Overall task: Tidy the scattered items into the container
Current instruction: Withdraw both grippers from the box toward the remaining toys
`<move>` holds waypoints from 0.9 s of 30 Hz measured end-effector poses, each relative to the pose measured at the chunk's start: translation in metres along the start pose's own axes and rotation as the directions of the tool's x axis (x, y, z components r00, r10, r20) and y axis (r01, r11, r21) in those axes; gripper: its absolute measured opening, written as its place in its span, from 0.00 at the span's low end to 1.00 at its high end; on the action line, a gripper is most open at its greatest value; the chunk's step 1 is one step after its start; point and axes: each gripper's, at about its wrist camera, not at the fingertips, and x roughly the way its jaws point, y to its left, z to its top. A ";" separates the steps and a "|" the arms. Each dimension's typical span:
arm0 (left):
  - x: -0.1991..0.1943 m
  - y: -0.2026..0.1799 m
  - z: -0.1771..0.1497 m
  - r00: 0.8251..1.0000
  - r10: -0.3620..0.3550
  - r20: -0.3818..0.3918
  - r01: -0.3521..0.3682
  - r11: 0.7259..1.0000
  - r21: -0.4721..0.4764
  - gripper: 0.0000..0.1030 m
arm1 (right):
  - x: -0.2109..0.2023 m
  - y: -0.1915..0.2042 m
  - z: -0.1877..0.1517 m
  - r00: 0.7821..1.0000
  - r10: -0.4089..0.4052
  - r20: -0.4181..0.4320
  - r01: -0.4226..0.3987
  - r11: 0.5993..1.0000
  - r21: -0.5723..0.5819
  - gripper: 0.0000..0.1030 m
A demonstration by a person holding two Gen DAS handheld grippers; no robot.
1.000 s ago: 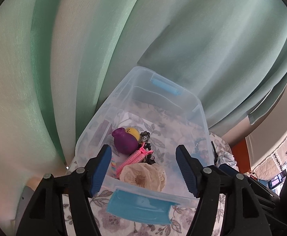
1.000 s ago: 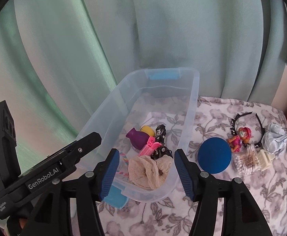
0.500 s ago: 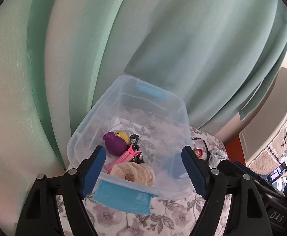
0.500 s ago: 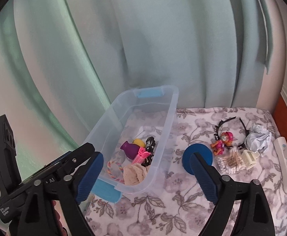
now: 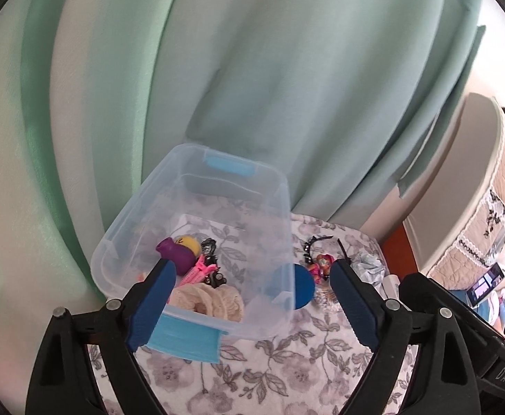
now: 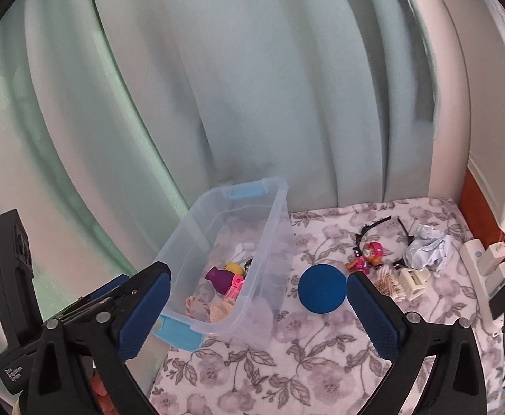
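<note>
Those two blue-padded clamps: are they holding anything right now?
Nothing is held. The left gripper and right gripper have just been opening and stand wide and empty, apart from the clear bin.

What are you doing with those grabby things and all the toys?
Tidying up. Both grippers, left gripper and right gripper, have just been opening and hold nothing. The clear bin already has a purple toy and a cream scrunchie. The blue disc, pup figure and crumpled paper lie on the flowery cloth.
</note>
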 end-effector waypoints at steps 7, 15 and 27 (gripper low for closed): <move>-0.007 -0.032 0.000 1.000 0.005 0.016 -0.006 0.998 0.056 0.89 | -0.027 -0.018 0.005 0.999 -0.014 0.048 0.013 1.000 0.012 1.00; -0.014 -0.067 0.000 0.999 -0.001 0.048 -0.005 0.993 0.122 0.94 | -0.053 -0.042 0.007 0.994 -0.023 0.108 0.019 0.999 0.039 1.00; -0.014 -0.124 -0.003 0.996 -0.026 0.080 0.008 0.977 0.215 0.97 | -0.083 -0.089 0.006 0.984 -0.047 0.169 0.029 0.994 0.102 1.00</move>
